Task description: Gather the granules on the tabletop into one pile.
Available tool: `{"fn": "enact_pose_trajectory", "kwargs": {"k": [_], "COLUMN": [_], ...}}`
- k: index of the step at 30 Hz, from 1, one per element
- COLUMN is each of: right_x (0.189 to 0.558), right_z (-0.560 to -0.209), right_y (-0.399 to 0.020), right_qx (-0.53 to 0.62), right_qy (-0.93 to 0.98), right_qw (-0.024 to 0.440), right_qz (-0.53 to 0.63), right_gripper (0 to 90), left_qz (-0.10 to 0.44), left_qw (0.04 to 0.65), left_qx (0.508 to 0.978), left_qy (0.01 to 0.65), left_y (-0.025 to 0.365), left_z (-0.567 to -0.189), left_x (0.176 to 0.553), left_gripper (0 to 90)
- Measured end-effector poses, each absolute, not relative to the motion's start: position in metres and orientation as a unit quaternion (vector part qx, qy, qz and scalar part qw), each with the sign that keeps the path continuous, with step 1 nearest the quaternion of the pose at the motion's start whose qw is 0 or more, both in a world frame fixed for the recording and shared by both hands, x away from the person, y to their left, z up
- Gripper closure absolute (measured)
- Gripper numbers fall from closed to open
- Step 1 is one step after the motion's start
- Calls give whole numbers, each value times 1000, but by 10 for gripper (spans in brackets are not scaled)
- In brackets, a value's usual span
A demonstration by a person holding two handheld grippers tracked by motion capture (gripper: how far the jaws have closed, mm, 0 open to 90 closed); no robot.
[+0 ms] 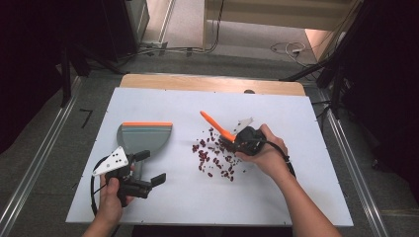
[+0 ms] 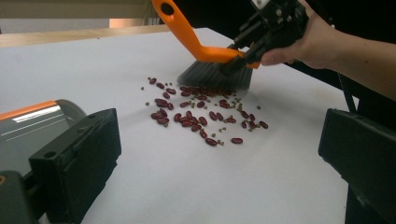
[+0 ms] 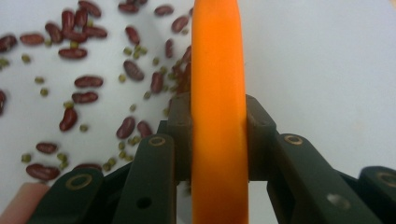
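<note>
A small brush with an orange handle [image 1: 213, 123] and grey bristles [image 2: 215, 74] is clamped in my right gripper [image 1: 231, 141]; in the right gripper view both pads [image 3: 181, 126] press on the handle [image 3: 218, 112]. The bristles rest at the far edge of a scatter of red beans [image 1: 215, 157] and tiny green beans [image 2: 205, 114] on the white table. A grey dustpan with an orange rim [image 1: 144, 136] lies at the left. My left gripper [image 1: 150, 168] stands open just in front of the dustpan [image 2: 32, 123], with nothing between its pads [image 2: 88, 154].
The white board [image 1: 197, 197] covers a wooden table [image 1: 207, 83]. Cables lie on the floor beyond the table's far edge. Metal rails run along both sides of the table.
</note>
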State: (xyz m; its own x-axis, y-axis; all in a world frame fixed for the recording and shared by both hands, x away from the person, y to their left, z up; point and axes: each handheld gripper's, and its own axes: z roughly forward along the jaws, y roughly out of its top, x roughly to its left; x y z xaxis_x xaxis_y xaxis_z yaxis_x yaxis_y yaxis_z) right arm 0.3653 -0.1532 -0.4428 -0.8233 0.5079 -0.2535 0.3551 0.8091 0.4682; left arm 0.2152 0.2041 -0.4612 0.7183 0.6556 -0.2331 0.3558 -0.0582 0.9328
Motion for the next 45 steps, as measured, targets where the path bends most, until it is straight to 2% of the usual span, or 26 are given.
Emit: {"fn": "enact_pose_trajectory", "kwargs": {"k": [9,17,22,23,29,45], "right_x": [400,428,433,430,416,376], "right_z": [-422,-440,-451,-452,-452,-453], "right_y": [-133,-101,-93,-92,-94,-103], "right_qx": [223,197,194,183,143,68], "right_qy": [924,927,931,938,953,966], "right_qw": [214,262,246,227,187,169], "right_qz": [223,182,190,187,189,184], "right_gripper": [685,685,685,681,675,673], "left_qz": [128,127,126,127,125,124], "left_qw": [589,589,590,589,587,587], "left_qx": [715,716,716,716,718,718], "left_qy": [354,353,353,353,352,354], "left_y": [206,208,208,208,207,207], "left_z": [-461,-462,-462,-462,-463,-463], "left_x": [215,215,215,216,216,217], "left_gripper": [2,2,2,2,2,2]}}
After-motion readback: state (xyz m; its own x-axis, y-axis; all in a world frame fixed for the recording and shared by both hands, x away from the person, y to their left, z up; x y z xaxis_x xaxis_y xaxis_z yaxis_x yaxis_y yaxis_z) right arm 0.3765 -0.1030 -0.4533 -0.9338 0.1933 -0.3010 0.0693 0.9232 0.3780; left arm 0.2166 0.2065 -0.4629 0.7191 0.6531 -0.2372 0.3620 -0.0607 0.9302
